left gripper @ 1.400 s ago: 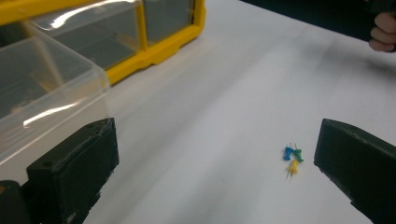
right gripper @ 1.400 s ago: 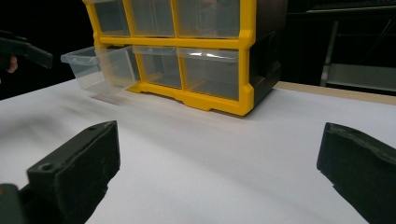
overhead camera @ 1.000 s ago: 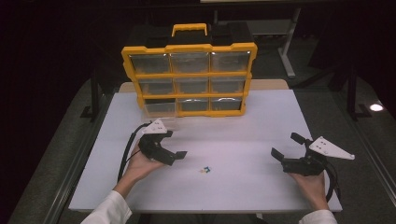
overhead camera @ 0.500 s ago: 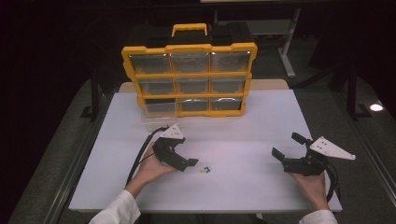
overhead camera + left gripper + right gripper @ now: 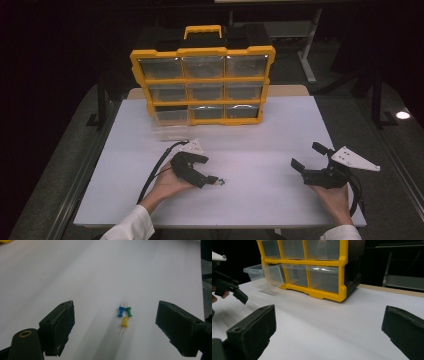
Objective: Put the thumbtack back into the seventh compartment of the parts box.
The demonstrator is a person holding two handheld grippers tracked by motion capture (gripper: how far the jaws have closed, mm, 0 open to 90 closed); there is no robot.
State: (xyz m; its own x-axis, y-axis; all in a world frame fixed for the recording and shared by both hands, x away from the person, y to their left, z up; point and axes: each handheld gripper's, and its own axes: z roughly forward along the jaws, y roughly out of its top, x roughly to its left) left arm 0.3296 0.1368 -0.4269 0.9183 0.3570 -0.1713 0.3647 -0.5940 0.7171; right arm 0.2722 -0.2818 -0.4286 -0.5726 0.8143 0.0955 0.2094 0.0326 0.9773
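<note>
Left gripper (image 5: pixel 117 322) hangs over three pushpins (image 5: pixel 124 315) on the white table (image 5: pixel 260 145), jaws just closing in, nothing pinched. Right gripper (image 5: pixel 305 162) idles wide apart. Beyond, the organizer's (image 5: pixel 202 82) bottom-left drawer (image 5: pixel 170 127) is out, probably waiting for pins.

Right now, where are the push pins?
The three push pins lie bunched on the white table, between the open jaws of the left hand-held gripper; in the high view they sit just off its tips, left of centre.
</note>
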